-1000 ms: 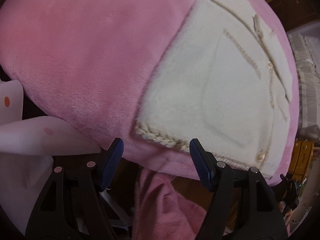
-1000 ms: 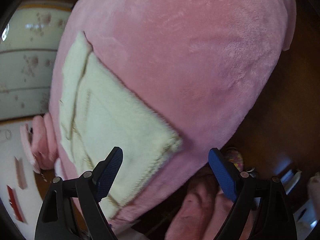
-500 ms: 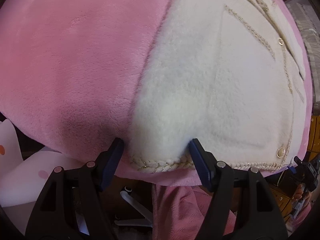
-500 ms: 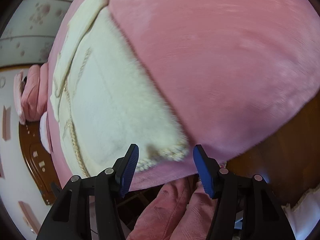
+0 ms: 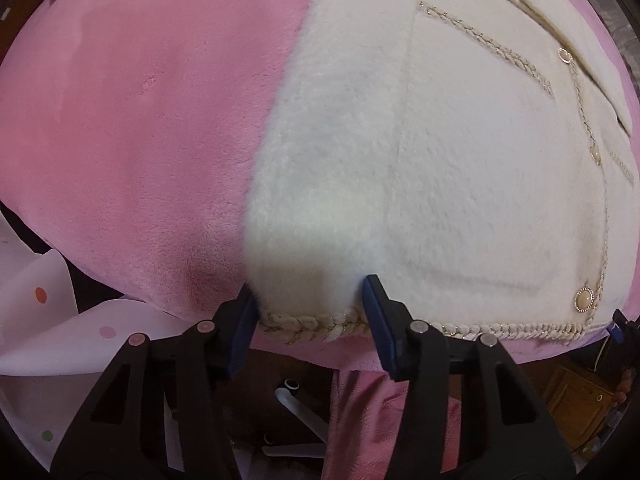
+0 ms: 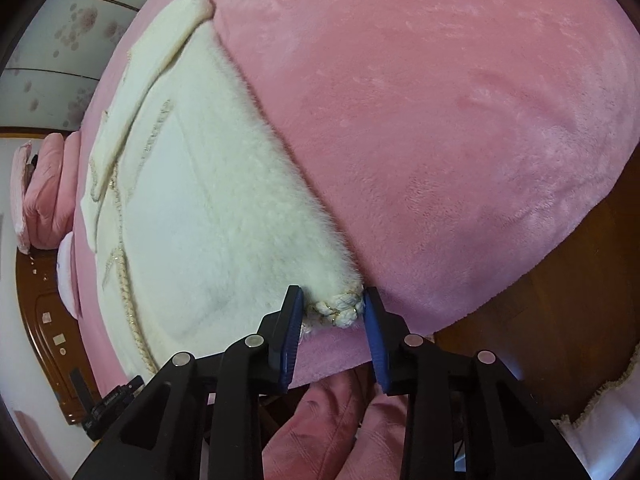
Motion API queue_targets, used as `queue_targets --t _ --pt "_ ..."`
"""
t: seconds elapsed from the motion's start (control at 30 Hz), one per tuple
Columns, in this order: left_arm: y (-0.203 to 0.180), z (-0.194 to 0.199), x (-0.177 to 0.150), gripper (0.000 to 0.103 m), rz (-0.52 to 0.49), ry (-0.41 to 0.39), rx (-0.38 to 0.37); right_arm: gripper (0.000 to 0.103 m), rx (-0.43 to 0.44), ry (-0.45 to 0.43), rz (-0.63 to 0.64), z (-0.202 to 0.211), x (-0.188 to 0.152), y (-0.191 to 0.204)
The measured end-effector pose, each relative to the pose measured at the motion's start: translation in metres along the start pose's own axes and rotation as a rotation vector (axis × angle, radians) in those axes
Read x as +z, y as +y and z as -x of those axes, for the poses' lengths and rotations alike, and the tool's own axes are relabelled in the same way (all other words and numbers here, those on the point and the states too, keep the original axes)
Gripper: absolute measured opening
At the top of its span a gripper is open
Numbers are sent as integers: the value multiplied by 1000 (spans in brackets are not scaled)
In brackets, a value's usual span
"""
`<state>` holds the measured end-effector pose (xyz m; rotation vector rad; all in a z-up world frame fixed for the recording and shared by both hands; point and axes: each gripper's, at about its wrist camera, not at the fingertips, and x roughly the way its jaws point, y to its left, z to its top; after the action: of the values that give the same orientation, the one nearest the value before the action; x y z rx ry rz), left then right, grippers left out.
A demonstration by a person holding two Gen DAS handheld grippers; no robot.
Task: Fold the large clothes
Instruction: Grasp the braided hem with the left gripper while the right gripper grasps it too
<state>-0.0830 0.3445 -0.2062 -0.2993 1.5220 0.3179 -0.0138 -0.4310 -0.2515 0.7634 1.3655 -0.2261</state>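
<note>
So this is the grab stage of the fold. The cream fuzzy jacket [image 5: 440, 160] lies flat on a pink plush blanket [image 5: 140, 120], filling the right half of the left wrist view and running from about 10 o'clock down to 6 in the right wrist view.

The left gripper [image 5: 308, 320] is at 6 o'clock, straddling one corner of the braided hem [image 5: 312, 324]. Its jaws have just been closing, and the blue pads now look pressed into the fluff on both sides, so I'd call that clenched on the corner.

The right gripper [image 6: 332, 312] is also at 6 o'clock in its own view, and has just been closing too. The knotty end of the hem braid is squeezed between its pads, so that one's grasping as well.

Next move, I reckon: lift both corners together and carry them toward the collar [image 6: 168, 32] end at 11 o'clock. It needs even height on both sides, and enough bite that the thick pile doesn't slip out mid-lift.
</note>
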Motion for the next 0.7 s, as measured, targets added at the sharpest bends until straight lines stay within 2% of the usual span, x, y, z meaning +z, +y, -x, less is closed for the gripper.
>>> queue_targets --t 0.13,0.23,0.47,0.53,0.6,0.63,0.7 --pt "0 0 3 45 16 12 -15 33 -17 -24 -11 -9 9 -2" --pt "6 -3 8 45 16 26 -13 34 -30 9 -15 -16 15 3" --pt "-20 -5 22 42 26 41 45 32 -16 54 51 -13 27 5" --pt "-27 -3 23 29 10 24 73 31 -25 48 69 -11 25 9" --pt "-46 -1 19 20 14 -11 117 28 -45 31 83 -8 21 15" --pt "-48 2 17 14 46 -32 135 27 -54 12 85 -7 15 19" --pt "-49 11 8 12 126 -69 147 19 -62 -49 43 0 2 27"
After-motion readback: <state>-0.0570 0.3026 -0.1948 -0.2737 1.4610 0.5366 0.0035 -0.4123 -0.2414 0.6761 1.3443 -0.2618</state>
